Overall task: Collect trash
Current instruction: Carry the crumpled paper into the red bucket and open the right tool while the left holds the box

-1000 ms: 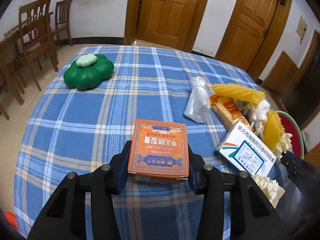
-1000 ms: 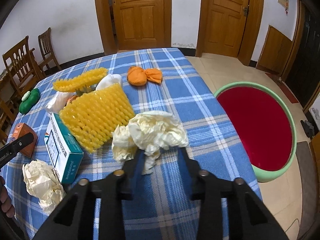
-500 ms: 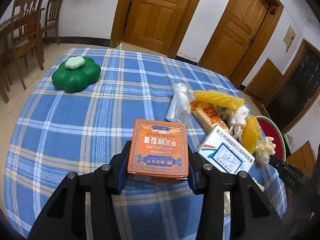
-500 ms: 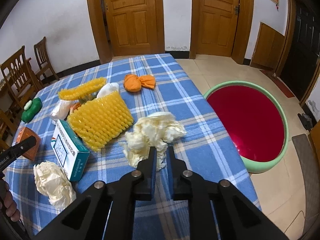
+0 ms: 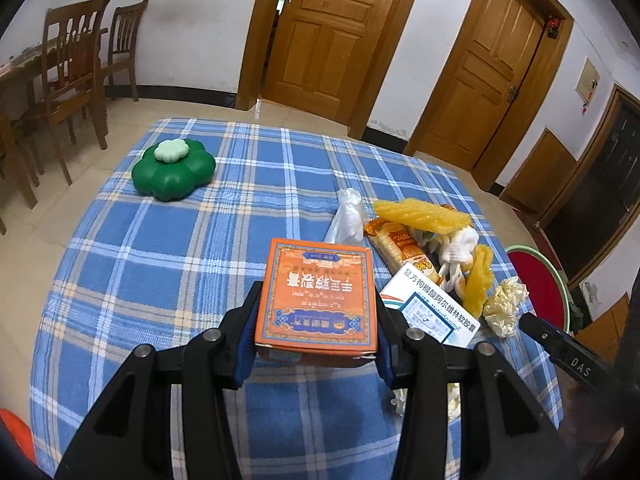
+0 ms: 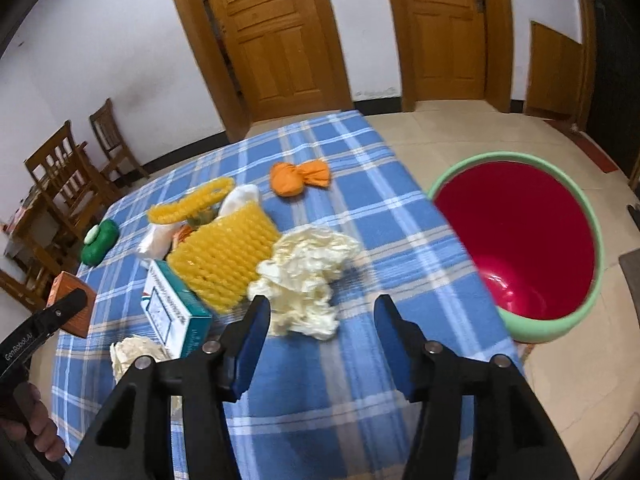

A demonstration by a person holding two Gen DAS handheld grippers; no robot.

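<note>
Green lidded box (image 5: 173,170) beyond yellow foam netting (image 6: 224,258)

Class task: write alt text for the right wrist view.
Open black tongs hover over a blue plaid tablecloth, crumpled cream paper lying just beyond them. A red bin with green rim stands right.

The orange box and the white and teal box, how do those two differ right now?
The orange box is clamped in the left gripper; the white and teal box lies free on the plaid tablecloth. The orange box stands apart from the litter; the white and teal box touches the yellow foam net. The orange box looks squarer, the white and teal one longer. Both are small printed cardboard cartons.
</note>
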